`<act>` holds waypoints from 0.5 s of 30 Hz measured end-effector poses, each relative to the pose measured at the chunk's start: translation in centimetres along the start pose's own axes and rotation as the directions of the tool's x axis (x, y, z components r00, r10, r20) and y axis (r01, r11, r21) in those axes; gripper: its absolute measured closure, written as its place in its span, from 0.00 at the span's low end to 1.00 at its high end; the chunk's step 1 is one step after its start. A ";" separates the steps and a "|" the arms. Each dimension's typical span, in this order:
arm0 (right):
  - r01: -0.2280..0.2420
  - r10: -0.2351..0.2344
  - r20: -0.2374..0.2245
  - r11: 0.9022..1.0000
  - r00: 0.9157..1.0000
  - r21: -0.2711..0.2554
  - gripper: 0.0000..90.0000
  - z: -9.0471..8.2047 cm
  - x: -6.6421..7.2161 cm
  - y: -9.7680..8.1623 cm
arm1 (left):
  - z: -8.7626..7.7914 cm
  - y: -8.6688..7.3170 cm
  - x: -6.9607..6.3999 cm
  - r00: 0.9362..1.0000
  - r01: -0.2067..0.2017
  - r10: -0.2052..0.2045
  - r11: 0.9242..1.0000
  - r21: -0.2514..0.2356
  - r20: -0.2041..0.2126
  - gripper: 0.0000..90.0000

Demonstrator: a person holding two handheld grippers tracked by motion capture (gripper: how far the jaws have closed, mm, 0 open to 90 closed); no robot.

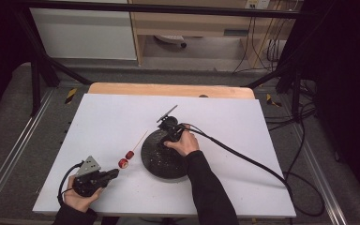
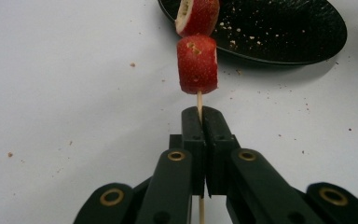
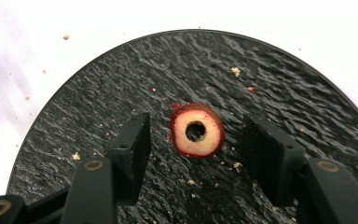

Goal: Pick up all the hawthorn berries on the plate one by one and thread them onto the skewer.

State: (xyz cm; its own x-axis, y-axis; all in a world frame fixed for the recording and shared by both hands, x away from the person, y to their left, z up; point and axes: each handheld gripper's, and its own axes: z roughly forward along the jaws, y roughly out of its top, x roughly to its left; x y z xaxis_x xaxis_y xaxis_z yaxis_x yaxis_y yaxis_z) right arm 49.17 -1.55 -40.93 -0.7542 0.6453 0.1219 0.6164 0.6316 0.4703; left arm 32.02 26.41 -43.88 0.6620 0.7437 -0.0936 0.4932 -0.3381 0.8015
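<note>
— Left gripper (image 2: 200,116)? 
— Clamped shut on skewer (image 2: 199,100), two red fruit pieces (image 2: 197,65) threaded, just left of black plate (image 1: 157,164) on desk (image 1: 108,122).
— Right gripper (image 3: 196,154)? 
— Above plate, part open, straddling cored fruit slice (image 3: 197,130) lying on plate, not touching.

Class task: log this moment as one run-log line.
left gripper: shut on skewer | right gripper: open around fruit slice on black plate
</note>
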 end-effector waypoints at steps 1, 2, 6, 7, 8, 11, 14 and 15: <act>0.006 -0.006 0.000 1.000 1.000 0.006 0.51 0.1 0.1 0.1 | 0.0 0.0 0.0 1.000 0.000 0.000 1.000 0.000 0.000 0.98; 0.014 -0.014 0.001 1.000 1.000 0.008 0.51 0.1 0.1 0.1 | 0.0 0.0 0.0 1.000 -0.001 0.001 1.000 0.001 0.000 0.98; 0.031 -0.031 0.010 0.999 0.999 0.010 0.57 0.3 0.0 0.3 | 0.0 0.0 0.0 1.000 -0.001 0.001 1.000 0.002 0.000 0.98; 0.030 -0.031 0.012 0.999 0.999 0.015 0.58 0.3 -0.1 0.3 | 0.0 0.0 0.0 1.000 -0.001 0.001 1.000 0.002 0.000 0.98; 0.035 -0.036 0.014 0.999 0.999 0.019 0.60 0.4 -0.1 0.3 | 0.0 0.0 0.0 1.000 -0.002 0.002 1.000 0.002 0.000 0.98; 0.039 -0.039 0.015 0.999 0.999 0.025 0.63 0.5 -0.3 0.3 | 0.0 0.0 0.0 1.000 0.000 0.000 1.000 0.001 -0.001 0.98; 0.042 -0.043 0.009 0.999 0.999 0.021 0.67 0.6 -0.3 0.3 | 0.0 0.0 0.0 1.000 -0.001 0.001 1.000 0.001 -0.001 0.98; 0.040 -0.040 0.010 0.999 0.999 0.022 0.68 0.6 -0.3 0.3 | 0.0 0.0 0.0 1.000 0.000 0.000 1.000 0.000 -0.001 0.98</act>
State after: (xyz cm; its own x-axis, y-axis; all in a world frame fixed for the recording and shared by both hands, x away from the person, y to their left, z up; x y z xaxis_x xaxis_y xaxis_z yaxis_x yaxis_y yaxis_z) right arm 49.72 -1.31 -41.36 -0.7760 0.6237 0.0942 0.5906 0.6659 0.4558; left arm 32.04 26.42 -43.90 0.6615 0.7442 -0.0927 0.4932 -0.3386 0.8013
